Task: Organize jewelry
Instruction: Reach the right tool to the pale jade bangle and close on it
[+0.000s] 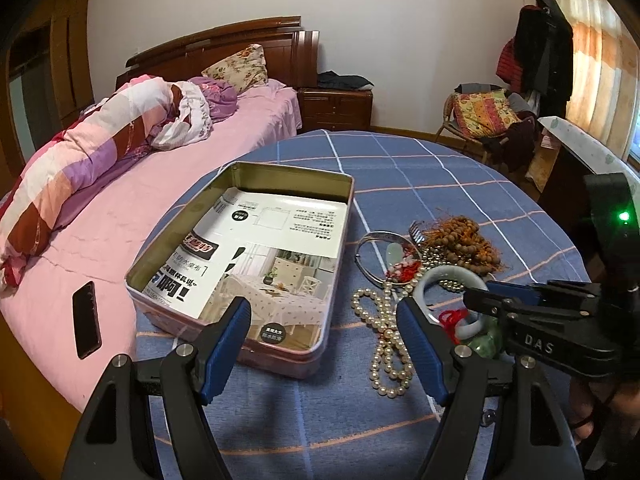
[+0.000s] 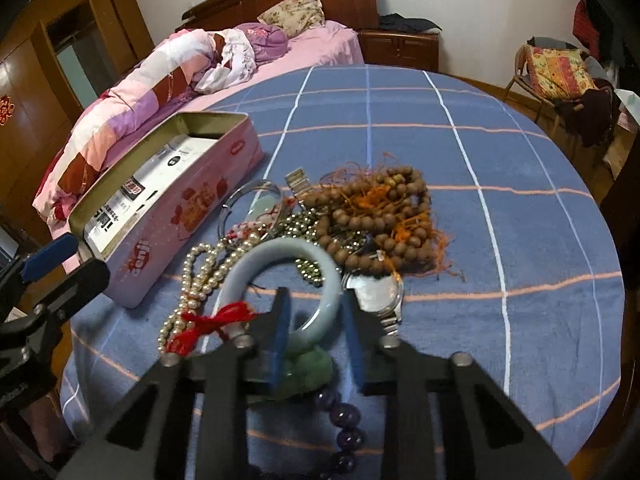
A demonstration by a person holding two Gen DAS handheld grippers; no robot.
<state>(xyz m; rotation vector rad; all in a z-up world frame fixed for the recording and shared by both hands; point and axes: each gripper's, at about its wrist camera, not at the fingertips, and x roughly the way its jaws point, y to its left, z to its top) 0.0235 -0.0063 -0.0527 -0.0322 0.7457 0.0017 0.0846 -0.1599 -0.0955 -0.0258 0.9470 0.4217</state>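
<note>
Right wrist view: the right claw has nearly closed around the near rim of the pale bangle, so lift slowly toward the tin on the left, while the left claw waits wide open and empty.

Both wrist cameras look steeply down from close above the blue checked tablecloth, facing the bed. The left view sits over the tin, the right over the jewelry pile; both show each.

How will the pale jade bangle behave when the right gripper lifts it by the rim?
The jade bangle looks like a rigid polished ring, so it should keep its shape but may slip between the right gripper pads. The pearl necklace and red tassel lie against it and may drag along. It is probably brittle if dropped.
</note>
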